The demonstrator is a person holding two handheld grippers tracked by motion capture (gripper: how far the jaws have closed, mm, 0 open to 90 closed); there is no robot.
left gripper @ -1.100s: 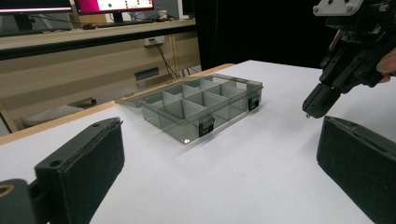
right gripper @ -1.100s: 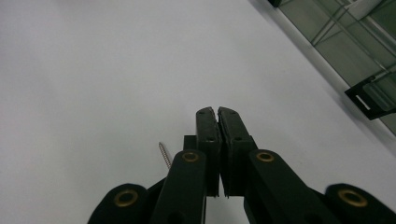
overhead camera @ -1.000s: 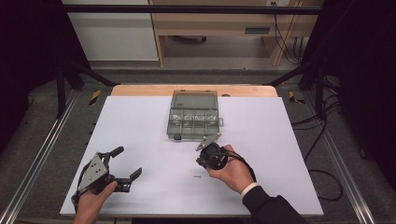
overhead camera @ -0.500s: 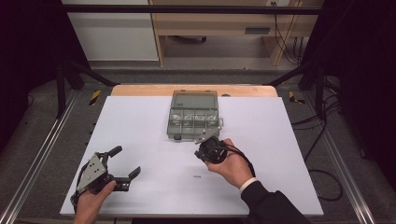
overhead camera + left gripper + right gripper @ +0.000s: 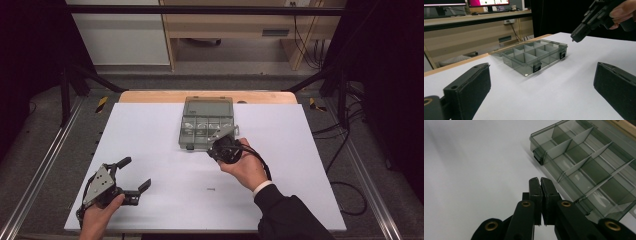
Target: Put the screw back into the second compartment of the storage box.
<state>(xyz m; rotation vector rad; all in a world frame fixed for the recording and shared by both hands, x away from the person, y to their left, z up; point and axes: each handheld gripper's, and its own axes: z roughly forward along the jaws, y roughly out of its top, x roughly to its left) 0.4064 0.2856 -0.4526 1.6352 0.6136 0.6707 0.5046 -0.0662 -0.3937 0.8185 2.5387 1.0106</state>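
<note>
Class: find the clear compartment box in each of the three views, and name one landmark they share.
High view: compartment box at the table's far centre.
Left gripper view: picture centre, between the open jaws.
Right gripper view: upper right, beyond the closed jaws.
Shared landmark: the white tabletop under it.

A white table point(image 5: 150, 140) carries an open, smoky-clear compartment box point(image 5: 206, 125) and one tiny dark speck point(image 5: 211, 189).

a tiny dark speck point(image 5: 211, 189) on the tabletop point(image 5: 300, 150) is too small to identify. the right tongs point(image 5: 222, 145) cover the near right corner of the compartment box point(image 5: 202, 125). in the right gripper view the box's far end runs off the frame.
</note>
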